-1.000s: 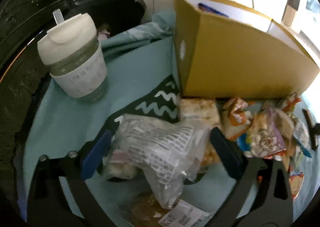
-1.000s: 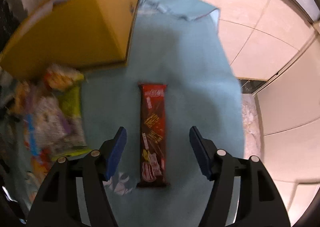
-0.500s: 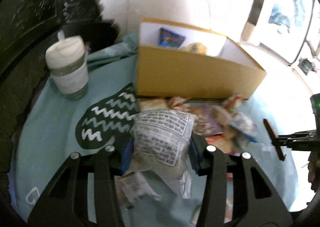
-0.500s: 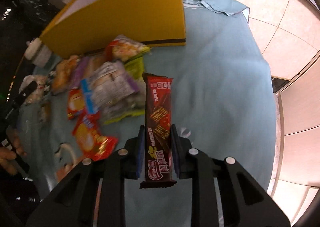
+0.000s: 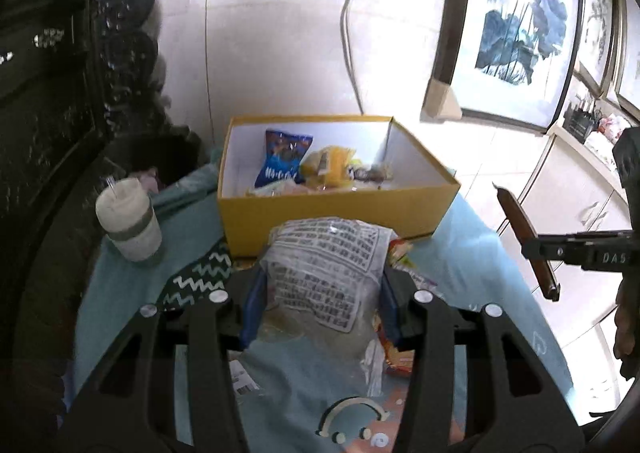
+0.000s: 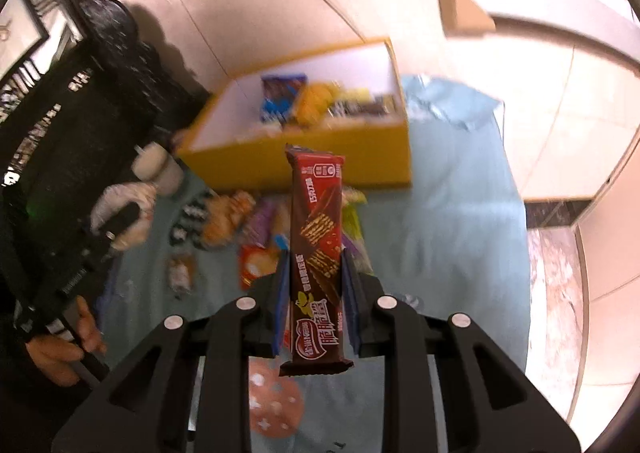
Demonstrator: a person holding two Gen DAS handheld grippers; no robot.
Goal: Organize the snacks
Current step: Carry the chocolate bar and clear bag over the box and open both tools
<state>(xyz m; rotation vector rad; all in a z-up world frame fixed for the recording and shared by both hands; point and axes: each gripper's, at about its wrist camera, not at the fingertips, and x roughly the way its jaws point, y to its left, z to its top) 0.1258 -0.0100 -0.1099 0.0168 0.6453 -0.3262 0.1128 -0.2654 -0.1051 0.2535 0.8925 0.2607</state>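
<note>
My left gripper (image 5: pixel 320 285) is shut on a clear snack bag with a printed label (image 5: pixel 324 265), held up in front of the open yellow box (image 5: pixel 336 209). My right gripper (image 6: pixel 314 265) is shut on a dark red chocolate wafer bar (image 6: pixel 316 213), which stands up between the pads, above the table and short of the box (image 6: pixel 320 157). The left wrist view shows that bar (image 5: pixel 516 217) edge-on at the right. Inside the box lie a blue packet (image 5: pixel 284 165), a yellow packet (image 5: pixel 328 165) and other snacks.
Several loose snack packets (image 6: pixel 248 221) lie on the teal cloth (image 5: pixel 460 273) in front of the box. A lidded cup (image 5: pixel 128 221) stands left of the box. Dark carved furniture (image 5: pixel 60 113) lines the left side. A plugged cable (image 5: pixel 348 33) runs down the wall behind.
Both grippers closed on their snacks, the left on the clear bag and the right on the wafer bar, and lifted them off the cloth. The box's inside now shows.
</note>
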